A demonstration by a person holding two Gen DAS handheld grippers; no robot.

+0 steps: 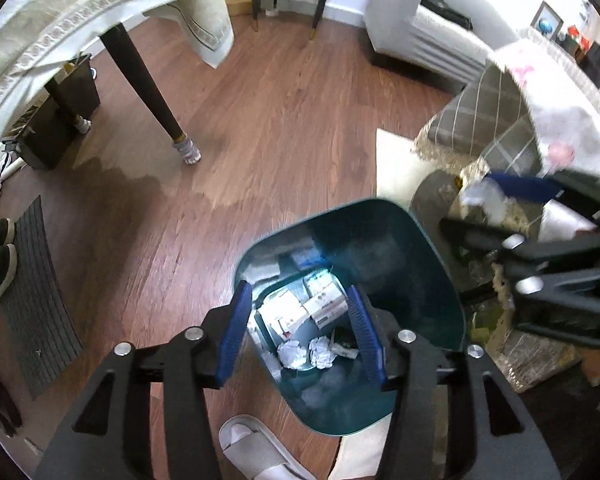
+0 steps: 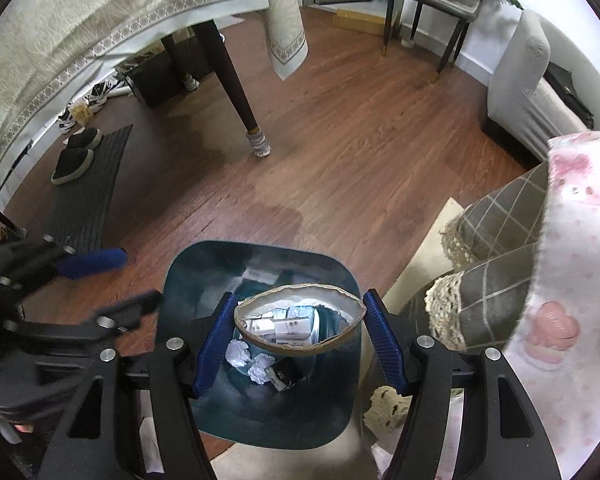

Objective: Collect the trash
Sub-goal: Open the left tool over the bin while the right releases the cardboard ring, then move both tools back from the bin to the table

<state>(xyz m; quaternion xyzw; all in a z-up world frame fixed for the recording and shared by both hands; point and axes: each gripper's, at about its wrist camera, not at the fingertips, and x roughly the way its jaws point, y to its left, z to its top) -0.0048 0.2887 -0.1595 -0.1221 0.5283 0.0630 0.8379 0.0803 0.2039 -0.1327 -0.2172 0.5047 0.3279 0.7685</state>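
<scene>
left tongs [image 1: 298, 334] gape empty over the bin [image 1: 440, 280]; right tongs [image 2: 300, 340] clamp a paper bowl [image 2: 300, 350].

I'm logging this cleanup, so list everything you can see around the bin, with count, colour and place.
trash bin: one, teal, on the wood floor
paper balls: two, white, crumpled, inside the bin
cartons: several, white, inside the bin
bowl: one, brown-rimmed, above the bin
tablecloth: one, cream, hanging at upper left
table leg: one, dark, sock on its foot
slippers: pair, dark, on the mat
mat: one, dark grey, floor at left
cushions: two, grey checked, right of the bin
blanket: one, white with pink, over the cushions
left tongs: open, empty, over the bin
right tongs: gripping the bowl
</scene>
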